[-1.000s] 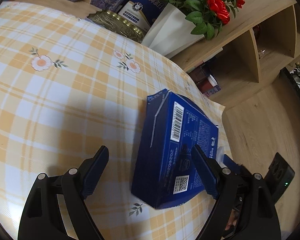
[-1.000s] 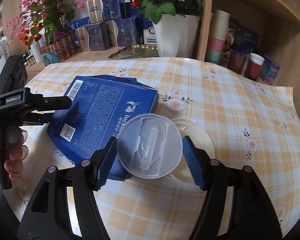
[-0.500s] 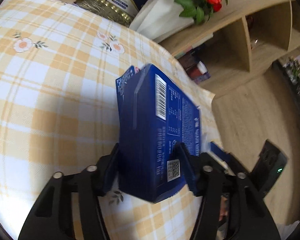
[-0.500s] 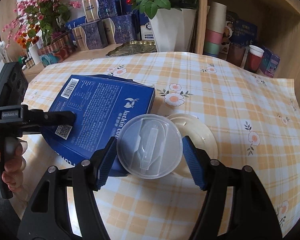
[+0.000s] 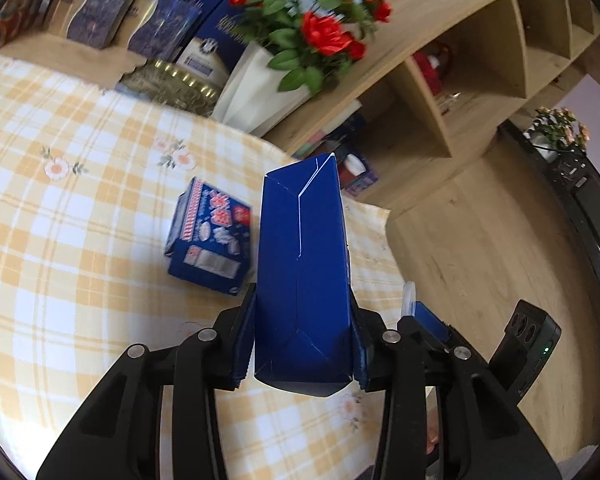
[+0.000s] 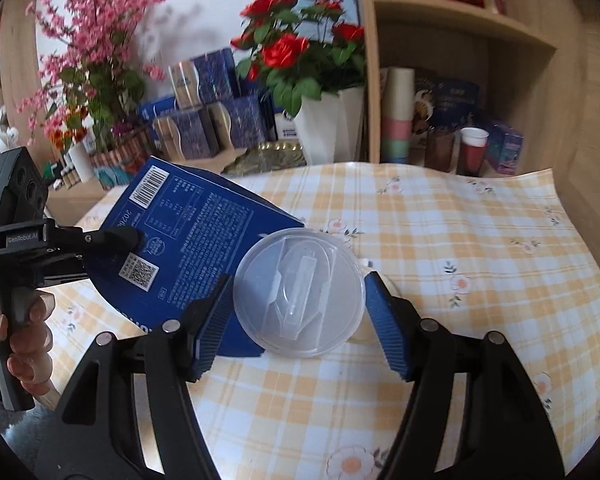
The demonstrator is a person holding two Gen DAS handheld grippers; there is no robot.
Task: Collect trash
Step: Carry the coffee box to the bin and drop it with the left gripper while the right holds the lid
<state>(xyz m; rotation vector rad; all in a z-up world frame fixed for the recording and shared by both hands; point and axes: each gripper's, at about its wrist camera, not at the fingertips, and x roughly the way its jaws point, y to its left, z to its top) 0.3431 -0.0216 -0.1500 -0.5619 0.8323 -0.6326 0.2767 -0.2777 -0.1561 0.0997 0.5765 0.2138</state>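
At nine o'clock in the right wrist view a person's hand (image 6: 24, 344) grips the handle of the left gripper (image 6: 134, 238), whose jaws have just been closing and now pinch the flat blue carton (image 6: 196, 256) between them. The carton is dark blue, creased and partly flattened, with a white barcode label near its upper corner, a QR sticker lower down and fine white print across its broad face. In that view it is raised off the yellow checked tablecloth (image 6: 480, 248) and tilted, reaching from ten o'clock toward the centre. In the left wrist view the carton (image 5: 302, 276) stands edge-on between the left gripper (image 5: 300, 344) pads, its narrow folded side facing the camera, both pads pressed against its walls. At ten o'clock from it a smaller blue box (image 5: 208, 240) with strawberry pictures lies on the cloth. At the centre of the right wrist view the right gripper (image 6: 296, 312) clamps a round clear plastic lid (image 6: 300, 292), cloudy and translucent with a moulded ridge across its middle, held just above the table. At twelve o'clock behind it a white vase of red roses (image 6: 300, 56) stands beside a wooden shelf (image 6: 460, 24).
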